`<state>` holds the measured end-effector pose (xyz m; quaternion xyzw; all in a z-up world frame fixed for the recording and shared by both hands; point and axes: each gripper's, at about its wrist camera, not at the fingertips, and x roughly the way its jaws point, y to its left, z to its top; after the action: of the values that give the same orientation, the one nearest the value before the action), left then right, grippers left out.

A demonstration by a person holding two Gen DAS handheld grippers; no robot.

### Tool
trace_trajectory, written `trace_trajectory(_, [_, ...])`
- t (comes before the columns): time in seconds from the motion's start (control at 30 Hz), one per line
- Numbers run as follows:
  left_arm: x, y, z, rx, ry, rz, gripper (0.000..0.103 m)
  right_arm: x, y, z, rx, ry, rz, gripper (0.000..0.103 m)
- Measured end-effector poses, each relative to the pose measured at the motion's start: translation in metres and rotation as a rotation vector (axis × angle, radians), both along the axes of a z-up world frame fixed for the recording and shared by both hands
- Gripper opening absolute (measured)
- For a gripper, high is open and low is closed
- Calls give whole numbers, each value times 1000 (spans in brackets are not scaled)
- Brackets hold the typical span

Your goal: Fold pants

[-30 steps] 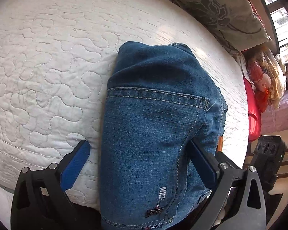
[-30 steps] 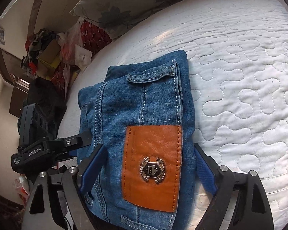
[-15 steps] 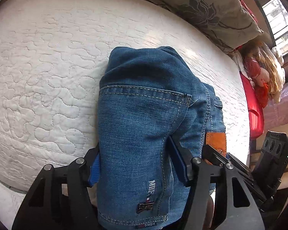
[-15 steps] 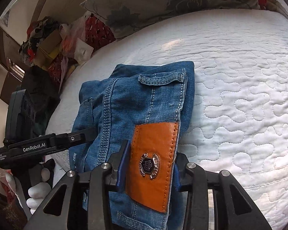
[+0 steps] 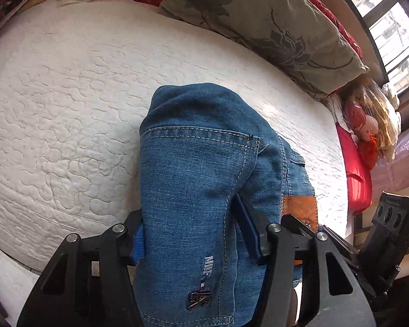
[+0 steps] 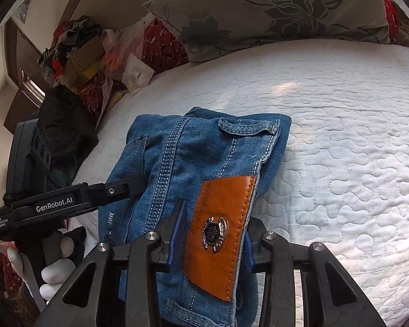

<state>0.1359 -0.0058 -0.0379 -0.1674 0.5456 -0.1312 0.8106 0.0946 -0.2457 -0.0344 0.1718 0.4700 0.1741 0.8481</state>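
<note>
The left tool (image 5: 196, 241) clamps the near left end of the folded jeans (image 5: 204, 179), which lie on the white quilted bed (image 5: 68, 87); its jaws just closed on denim. The right tool (image 6: 210, 241) pinches the orange leather patch (image 6: 220, 226), jaws just closed too

My claw (image 5: 195, 241) is matt black plastic with bright metal pins and blue ribbed pads, and the pants (image 5: 199, 179) in it are coarse, faded blue denim with pale stitching. Their patch (image 6: 218, 231) is smooth orange leather with a glossy metal badge. The bedspread (image 6: 340, 125) is matt white quilted cloth.
</note>
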Motion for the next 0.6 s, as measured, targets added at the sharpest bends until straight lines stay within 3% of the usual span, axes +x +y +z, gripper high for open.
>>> trace_trajectory(0.13, [30, 24, 18, -4, -36, 56, 56, 37, 20, 19, 14, -43, 13, 37])
trace_trajectory(0.3, [90, 37, 50, 60, -138, 120, 59, 95, 53, 46, -48, -156, 18, 40])
trace_trajectory(0.33, [103, 37, 50, 101, -138, 126, 61, 110, 57, 42, -62, -147, 6, 45])
trace_trajectory(0.37, [116, 38, 45, 157, -123, 142, 62, 125, 58, 33, -77, -112, -3, 61])
trace_trajectory(0.4, [126, 42, 37, 209, -96, 157, 62, 138, 58, 21, -104, -64, -23, 65])
trace_trajectory(0.5, [126, 63, 15, 234, -46, 187, 62, 152, 41, -3, -95, 16, -90, 65])
trace_trajectory(0.6, [114, 81, 5, 218, -48, 219, 62, 145, 22, -10, -51, 26, -132, 65])
